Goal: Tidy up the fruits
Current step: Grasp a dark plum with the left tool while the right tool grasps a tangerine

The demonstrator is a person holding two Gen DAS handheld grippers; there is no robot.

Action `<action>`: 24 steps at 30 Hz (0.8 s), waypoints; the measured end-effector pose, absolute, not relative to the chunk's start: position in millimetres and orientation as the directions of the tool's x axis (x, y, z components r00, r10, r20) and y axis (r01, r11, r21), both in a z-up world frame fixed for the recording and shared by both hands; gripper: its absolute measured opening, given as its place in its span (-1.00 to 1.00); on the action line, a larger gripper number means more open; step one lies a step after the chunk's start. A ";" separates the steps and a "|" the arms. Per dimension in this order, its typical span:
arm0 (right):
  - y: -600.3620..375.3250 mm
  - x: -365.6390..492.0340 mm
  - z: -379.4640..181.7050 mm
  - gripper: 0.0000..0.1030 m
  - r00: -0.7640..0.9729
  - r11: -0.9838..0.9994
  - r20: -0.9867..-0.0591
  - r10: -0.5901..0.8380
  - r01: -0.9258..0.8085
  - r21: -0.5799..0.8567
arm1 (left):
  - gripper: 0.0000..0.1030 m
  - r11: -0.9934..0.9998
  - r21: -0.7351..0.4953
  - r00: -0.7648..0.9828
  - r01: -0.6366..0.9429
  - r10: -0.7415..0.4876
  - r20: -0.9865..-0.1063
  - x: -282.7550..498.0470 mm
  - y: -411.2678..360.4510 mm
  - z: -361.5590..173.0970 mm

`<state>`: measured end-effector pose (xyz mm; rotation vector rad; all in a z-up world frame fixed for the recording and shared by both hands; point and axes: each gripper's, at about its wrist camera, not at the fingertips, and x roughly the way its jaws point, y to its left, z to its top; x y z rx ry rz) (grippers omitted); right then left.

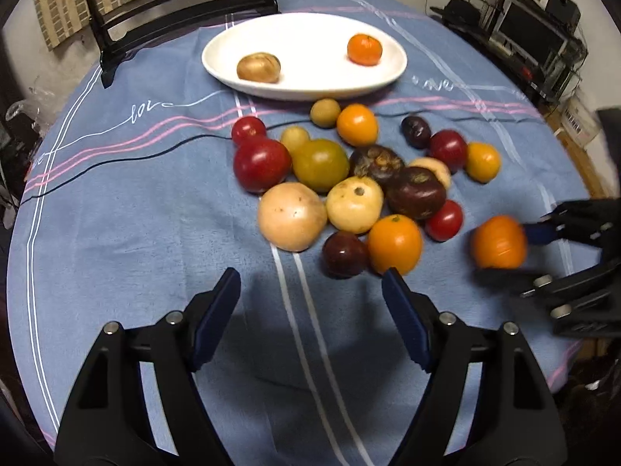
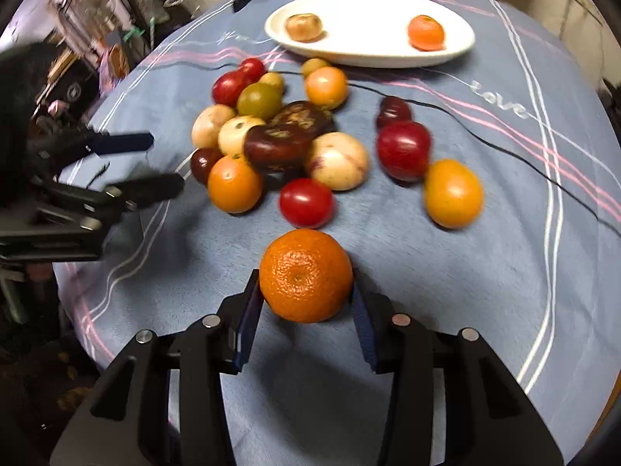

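Right gripper (image 2: 306,295) is closed on a tangerine (image 2: 306,275), pads pressed to both flanks, just before the fruit pile (image 2: 279,132). Left gripper (image 1: 310,291) is held open over bare blue cloth (image 1: 136,213); open room is seen leftward. White plate (image 1: 233,39) lies beyond, near the bench's far edge.

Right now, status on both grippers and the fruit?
Right gripper shut on round orange mandarin. Left gripper open, empty. Oval white plate holds two fruits. Nothing blocking.
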<state>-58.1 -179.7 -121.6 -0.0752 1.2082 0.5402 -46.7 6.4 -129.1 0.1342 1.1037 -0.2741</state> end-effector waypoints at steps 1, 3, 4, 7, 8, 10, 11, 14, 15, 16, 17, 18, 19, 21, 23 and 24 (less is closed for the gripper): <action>-182.4 -58.9 -120.3 -0.14 0.247 0.873 -0.900 0.360 -0.429 0.231 | 0.33 0.957 -0.024 0.418 0.288 -0.148 -0.897 -45.4 5.6 -131.8; -185.2 -58.5 -119.1 -0.14 0.252 0.878 -0.897 0.362 -0.415 0.238 | 0.26 0.956 -0.039 0.398 0.292 -0.158 -0.904 -40.1 5.3 -139.2; -186.5 -59.7 -118.9 -0.14 0.252 0.879 -0.897 0.363 -0.412 0.240 | 0.25 0.954 -0.050 0.394 0.296 -0.170 -0.903 -38.8 4.3 -140.6; -186.3 -61.7 -121.8 -0.14 0.246 0.880 -0.898 0.365 -0.405 0.246 | 0.20 0.949 -0.054 0.403 0.309 -0.182 -0.897 -35.1 -0.7 -140.3; -185.1 -61.5 -123.7 -0.14 0.245 0.881 -0.899 0.363 -0.406 0.245 | 0.20 0.950 -0.058 0.403 0.307 -0.185 -0.896 -32.8 -1.8 -140.3; -185.1 -62.4 -125.5 -0.14 0.239 0.880 -0.901 0.361 -0.407 0.245 | 0.19 0.951 -0.052 0.403 0.304 -0.177 -0.898 -26.4 -6.3 -141.1; -184.9 -60.8 -126.8 -0.14 0.235 0.880 -0.903 0.361 -0.407 0.246 | 0.19 0.954 -0.035 0.400 0.298 -0.158 -0.903 -23.1 -8.8 -142.6; -185.2 -59.8 -125.7 -0.14 0.238 0.879 -0.901 0.363 -0.408 0.246 | 0.01 0.954 -0.060 0.379 0.294 -0.174 -0.909 -21.7 -6.8 -141.0; -186.0 -60.3 -124.2 -0.14 0.241 0.879 -0.899 0.365 -0.409 0.247 | -0.05 0.953 -0.083 0.369 0.293 -0.193 -0.909 -22.3 -3.6 -140.0; -186.5 -60.0 -122.7 -0.14 0.246 0.879 -0.898 0.365 -0.410 0.245 | -0.26 0.949 -0.112 0.357 0.295 -0.218 -0.908 -24.1 -0.4 -138.0; -186.9 -60.0 -121.8 -0.14 0.249 0.879 -0.898 0.364 -0.411 0.242 | -0.40 0.946 -0.133 0.351 0.297 -0.237 -0.906 -26.9 2.0 -135.0; -186.9 -60.2 -121.1 -0.14 0.252 0.880 -0.898 0.362 -0.411 0.239 | -0.41 0.947 -0.128 0.355 0.296 -0.234 -0.905 -29.3 3.1 -133.0; -187.0 -60.2 -120.9 -0.14 0.253 0.880 -0.898 0.360 -0.412 0.237 | -0.43 0.948 -0.116 0.361 0.296 -0.223 -0.906 -31.5 3.9 -131.6; -185.6 -60.4 -121.1 -0.14 0.252 0.879 -0.899 0.358 -0.416 0.234 | -0.44 0.950 -0.117 0.361 0.288 -0.221 -0.906 -35.2 6.6 -131.4; -183.2 -61.3 -122.1 -0.14 0.247 0.876 -0.901 0.357 -0.422 0.232 | -0.44 0.953 -0.137 0.356 0.272 -0.232 -0.905 -36.9 10.9 -131.0; -181.7 -61.8 -122.8 -0.14 0.242 0.874 -0.902 0.358 -0.426 0.232 | -0.44 0.953 -0.146 0.352 0.267 -0.237 -0.906 -37.1 12.1 -131.8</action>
